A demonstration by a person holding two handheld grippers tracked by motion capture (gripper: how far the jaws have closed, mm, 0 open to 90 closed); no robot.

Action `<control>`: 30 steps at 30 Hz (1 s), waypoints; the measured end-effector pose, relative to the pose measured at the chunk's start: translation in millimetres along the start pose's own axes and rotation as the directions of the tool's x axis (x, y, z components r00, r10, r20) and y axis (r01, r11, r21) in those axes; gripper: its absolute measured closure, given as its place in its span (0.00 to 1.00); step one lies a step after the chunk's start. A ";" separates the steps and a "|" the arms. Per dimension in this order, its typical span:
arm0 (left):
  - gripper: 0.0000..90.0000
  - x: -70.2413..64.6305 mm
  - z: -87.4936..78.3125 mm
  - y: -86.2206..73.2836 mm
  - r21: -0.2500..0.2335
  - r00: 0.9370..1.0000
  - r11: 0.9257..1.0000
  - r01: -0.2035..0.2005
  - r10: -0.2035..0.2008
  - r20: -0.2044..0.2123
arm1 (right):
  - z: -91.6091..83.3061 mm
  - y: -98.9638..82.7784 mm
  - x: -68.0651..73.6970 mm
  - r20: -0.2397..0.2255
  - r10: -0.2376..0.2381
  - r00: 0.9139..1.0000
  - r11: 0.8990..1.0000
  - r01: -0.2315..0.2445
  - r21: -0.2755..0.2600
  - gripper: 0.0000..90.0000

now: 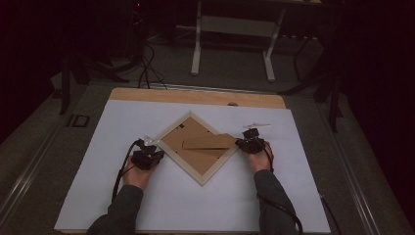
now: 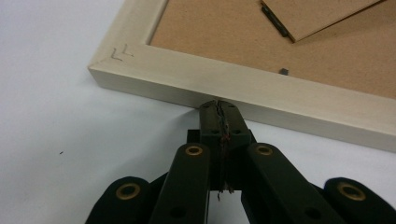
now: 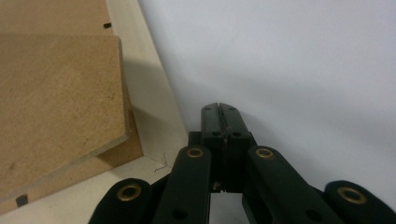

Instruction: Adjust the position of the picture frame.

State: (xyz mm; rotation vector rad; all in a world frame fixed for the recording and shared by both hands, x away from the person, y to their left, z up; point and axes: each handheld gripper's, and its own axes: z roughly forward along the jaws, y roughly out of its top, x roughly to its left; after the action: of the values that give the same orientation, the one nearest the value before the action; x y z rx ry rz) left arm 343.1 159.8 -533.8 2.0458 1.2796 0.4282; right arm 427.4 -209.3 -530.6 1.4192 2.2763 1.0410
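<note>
A pale wooden picture frame lies face down on the white sheet, turned like a diamond, with its brown backing board up. A brown stand flap rests across the backing. My left gripper sits at the frame's left corner; its jaws are shut and its tip meets the frame's outer side. My right gripper sits at the frame's right corner, jaws shut, over the white sheet just beside the frame's edge. Neither holds anything.
The white sheet covers most of the wooden table. A small clear piece lies on the sheet behind my right gripper. Beyond the table stand a white desk frame and dark cables on the floor.
</note>
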 end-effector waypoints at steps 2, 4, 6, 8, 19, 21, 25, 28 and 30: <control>1.00 -0.8 0.5 0.2 -0.001 1.000 1.000 0.001 -0.001 0.002 | -0.6 -1.3 -0.6 -0.009 0.003 1.000 1.000 -0.003 -0.003 1.00; 1.00 -1.5 0.9 0.3 -0.003 1.000 1.000 0.002 -0.002 0.003 | -1.4 -2.6 -0.9 -0.021 0.013 1.000 1.000 -0.013 -0.005 1.00; 1.00 -1.7 1.3 0.6 -0.003 1.000 1.000 0.003 -0.003 0.006 | -2.2 -4.2 -0.5 -0.031 0.018 0.999 1.000 -0.018 -0.007 1.00; 1.00 -2.0 1.8 0.9 -0.004 1.000 1.000 0.003 -0.003 0.009 | -3.3 -5.7 0.1 -0.041 0.014 0.999 1.000 -0.014 -0.005 1.00; 1.00 -7.7 5.5 3.3 -0.010 1.000 1.000 0.008 -0.008 0.028 | -9.9 -14.7 4.0 -0.088 -0.007 0.996 1.000 0.006 -0.002 1.00; 1.00 -8.4 6.1 3.8 -0.009 0.999 1.000 0.013 -0.012 0.033 | -11.4 -16.4 4.7 -0.095 -0.011 0.995 1.000 0.011 0.000 1.00; 1.00 -8.8 6.9 4.6 -0.007 0.999 1.000 0.018 -0.018 0.047 | -13.9 -19.7 4.9 -0.115 -0.012 0.993 1.000 0.012 0.001 1.00; 1.00 -9.2 7.5 5.1 -0.007 0.999 1.000 0.019 -0.018 0.049 | -16.1 -21.5 6.5 -0.122 -0.021 0.992 1.000 0.023 0.008 1.00; 1.00 -9.3 7.8 5.5 -0.005 0.998 1.000 0.019 -0.019 0.053 | -17.8 -22.7 8.3 -0.124 -0.033 0.992 0.999 0.035 0.015 1.00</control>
State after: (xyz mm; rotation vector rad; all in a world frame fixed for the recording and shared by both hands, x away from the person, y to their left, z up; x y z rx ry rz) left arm 347.0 147.1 -534.9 2.0254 1.2639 0.3653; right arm 398.2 -215.9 -532.5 1.3525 2.3923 1.1314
